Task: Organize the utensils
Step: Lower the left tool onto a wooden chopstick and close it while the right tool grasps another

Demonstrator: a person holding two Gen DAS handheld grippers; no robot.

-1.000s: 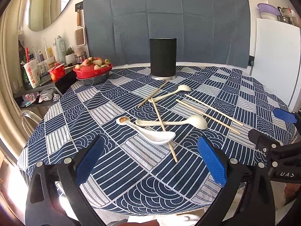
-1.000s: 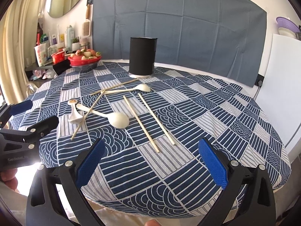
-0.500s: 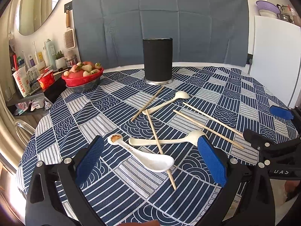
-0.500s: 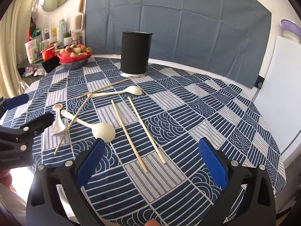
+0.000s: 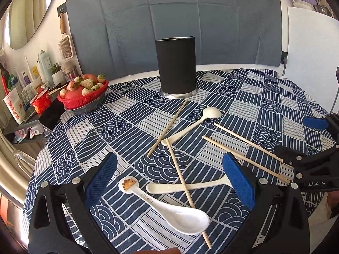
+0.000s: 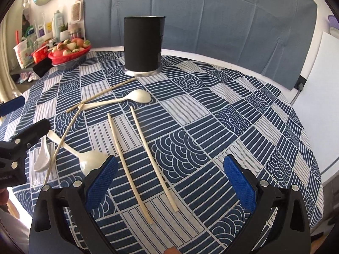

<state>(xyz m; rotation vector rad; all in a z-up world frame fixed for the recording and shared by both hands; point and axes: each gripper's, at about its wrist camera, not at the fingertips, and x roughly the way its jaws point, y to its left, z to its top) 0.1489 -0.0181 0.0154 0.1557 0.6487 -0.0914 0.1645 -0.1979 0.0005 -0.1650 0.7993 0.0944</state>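
Both grippers have come in lower and closer over the table since a second ago. The left gripper point(image 5: 169, 182) hangs wide apart and empty above the white soup spoon point(image 5: 169, 207) and a crossing chopstick point(image 5: 186, 188). The right gripper point(image 6: 169, 182), also spread wide and empty, straddles two parallel chopsticks point(image 6: 129, 169). The black utensil holder point(image 5: 175, 67) stands upright at the far side of the patterned tablecloth point(image 5: 264, 97).

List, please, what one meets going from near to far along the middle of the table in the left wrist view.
White soup spoon → long cream spoon → far cream spoon → black holder.
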